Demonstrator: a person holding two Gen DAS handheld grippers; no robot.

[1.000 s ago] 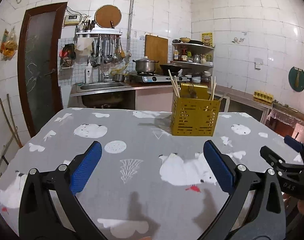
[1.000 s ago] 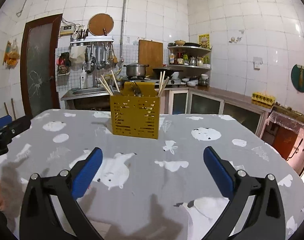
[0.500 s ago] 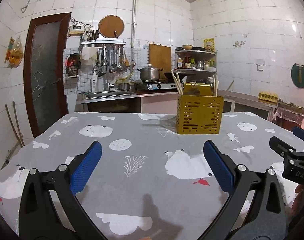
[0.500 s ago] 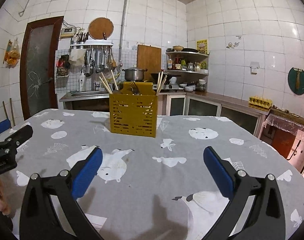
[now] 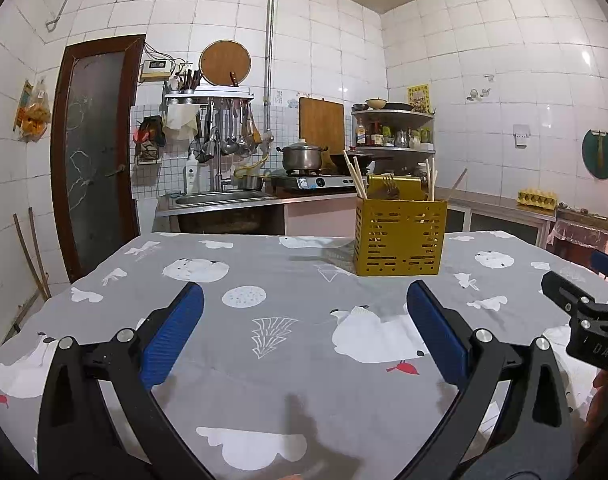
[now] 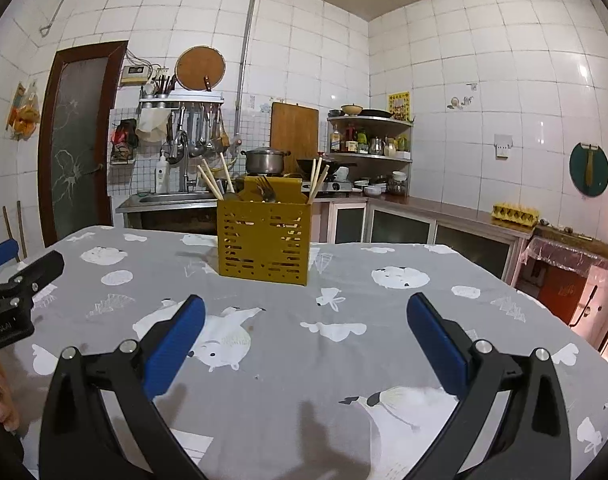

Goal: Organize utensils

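Caddy (image 6: 263,236) upright on table (image 6: 403,344), well beyond both claws | left claw (image 5: 304,336) wide open, empty | right claw (image 6: 305,336) same

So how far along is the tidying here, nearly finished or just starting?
It looks nearly finished, or not begun. Chopsticks and a fork stand in the yellow holder. The left gripper and right gripper are open and empty. No loose utensils show on the tablecloth, so nothing visible remains.

Even indoor light, glare on the wall tiles (image 6: 583,70), sharp focus, soft shadows, fisheye-bent dark corners.
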